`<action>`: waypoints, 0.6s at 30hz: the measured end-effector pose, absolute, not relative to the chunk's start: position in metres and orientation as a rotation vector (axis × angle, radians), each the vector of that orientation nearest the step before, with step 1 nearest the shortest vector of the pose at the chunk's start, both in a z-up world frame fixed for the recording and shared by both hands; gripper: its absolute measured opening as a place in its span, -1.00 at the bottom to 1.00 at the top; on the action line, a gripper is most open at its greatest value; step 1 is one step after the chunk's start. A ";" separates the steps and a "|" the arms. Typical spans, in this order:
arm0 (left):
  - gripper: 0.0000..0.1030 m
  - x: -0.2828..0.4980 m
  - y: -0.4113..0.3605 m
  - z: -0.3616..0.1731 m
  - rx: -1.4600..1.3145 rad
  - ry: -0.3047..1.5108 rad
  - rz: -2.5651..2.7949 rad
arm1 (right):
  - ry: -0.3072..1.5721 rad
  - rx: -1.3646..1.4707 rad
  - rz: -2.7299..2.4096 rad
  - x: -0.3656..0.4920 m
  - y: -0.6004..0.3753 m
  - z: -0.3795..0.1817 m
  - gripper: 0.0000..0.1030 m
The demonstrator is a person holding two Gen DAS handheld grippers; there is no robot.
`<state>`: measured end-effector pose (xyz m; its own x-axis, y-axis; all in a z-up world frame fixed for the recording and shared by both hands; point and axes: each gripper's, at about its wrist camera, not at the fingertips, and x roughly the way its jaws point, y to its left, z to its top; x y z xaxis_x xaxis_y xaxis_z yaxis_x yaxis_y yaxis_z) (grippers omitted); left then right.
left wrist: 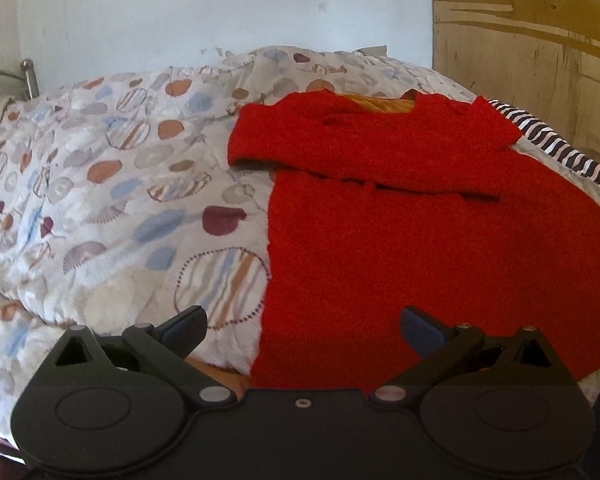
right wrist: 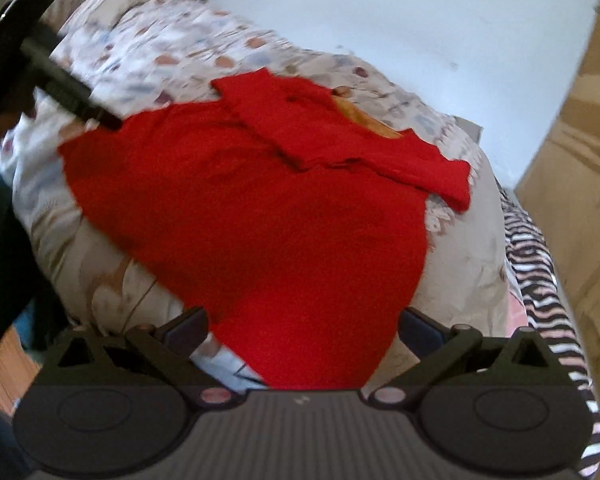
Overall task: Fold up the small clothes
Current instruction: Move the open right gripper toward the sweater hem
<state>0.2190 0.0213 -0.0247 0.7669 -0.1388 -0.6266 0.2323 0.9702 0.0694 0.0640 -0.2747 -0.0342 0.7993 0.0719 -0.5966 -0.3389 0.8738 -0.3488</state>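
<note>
A small red knitted garment lies flat on a patterned bedspread, its sleeves folded across the chest and an orange lining showing at the collar. My left gripper is open and empty at the garment's near left hem. The garment also shows in the right wrist view. My right gripper is open and empty over its near hem. The left gripper shows in the right wrist view as a dark tool at the garment's left edge.
A zebra-striped cloth lies at the bed's right edge, also in the right wrist view. A cardboard panel stands on the right against a pale wall. A metal bedpost is far left.
</note>
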 end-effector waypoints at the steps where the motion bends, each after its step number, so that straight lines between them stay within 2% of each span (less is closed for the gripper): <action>1: 0.99 0.218 0.021 -0.024 0.145 0.669 -0.205 | 0.615 -0.483 0.227 0.064 -0.272 -0.038 1.00; 7: 0.99 0.215 0.019 -0.022 0.129 0.671 -0.215 | 0.602 -0.667 0.159 0.064 -0.248 -0.067 1.00; 13: 0.99 0.212 0.018 -0.018 0.096 0.671 -0.240 | 0.479 -0.899 0.115 0.051 -0.225 -0.085 1.00; 18: 0.99 0.209 0.018 -0.019 0.099 0.671 -0.252 | 0.403 -0.959 0.070 0.033 -0.227 -0.087 1.00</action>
<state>0.2086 0.0175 -0.0190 0.7544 -0.1984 -0.6257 0.2620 0.9650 0.0099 0.0333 -0.2272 -0.0873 0.9237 -0.1185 -0.3644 -0.2341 0.5785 -0.7814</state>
